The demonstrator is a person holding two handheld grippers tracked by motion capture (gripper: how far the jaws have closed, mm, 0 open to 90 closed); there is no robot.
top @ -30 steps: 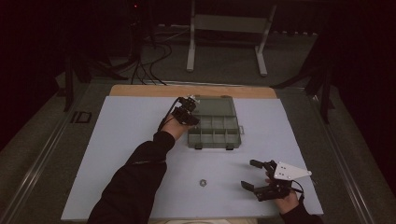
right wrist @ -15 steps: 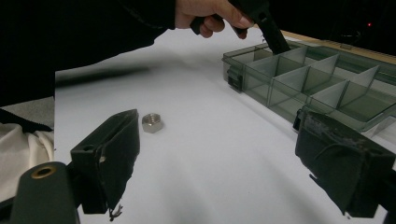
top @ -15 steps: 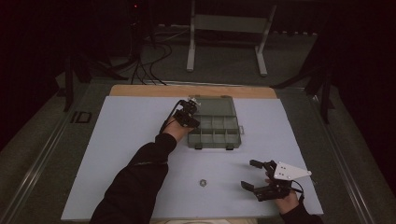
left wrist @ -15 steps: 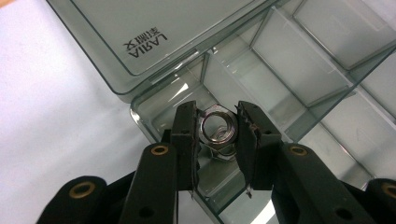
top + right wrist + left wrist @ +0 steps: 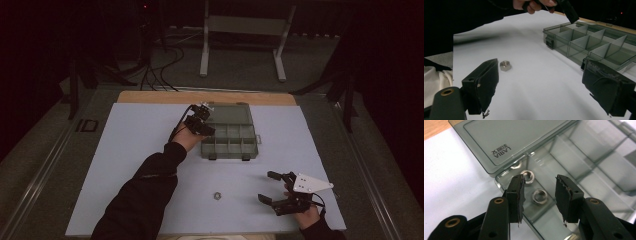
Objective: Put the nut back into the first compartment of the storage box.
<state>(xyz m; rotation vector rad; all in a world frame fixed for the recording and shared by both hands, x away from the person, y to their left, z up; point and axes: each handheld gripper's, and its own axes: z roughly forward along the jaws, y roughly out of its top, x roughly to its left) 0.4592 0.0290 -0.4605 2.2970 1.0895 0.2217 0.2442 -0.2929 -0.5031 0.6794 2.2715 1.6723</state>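
A clear grey compartment box (image 5: 235, 142) lies open at the table's middle, its lid (image 5: 514, 140) folded back. My left gripper (image 5: 200, 122) (image 5: 540, 180) hovers over the box's far left compartment. Its jaws have just been opening and stand apart with nothing pinched between them. Two steel nuts (image 5: 540, 196) (image 5: 528, 175) lie on that compartment's floor below the jaws, and a third (image 5: 516, 165) peeks out by the lid's edge. My right gripper (image 5: 267, 186) (image 5: 542, 67) rests open near the front right. A loose nut (image 5: 218, 195) (image 5: 505, 65) lies on the white sheet to its left.
The white sheet (image 5: 140, 150) covers the wooden table (image 5: 165, 96). The box's other compartments (image 5: 599, 50) look empty. A metal stand (image 5: 245, 35) and cables are on the floor beyond the table. The left forearm's dark sleeve (image 5: 145, 190) crosses the sheet.
The left hand has shifted slightly over the box's left end. The right hand and the loose nut on the sheet have stayed put.
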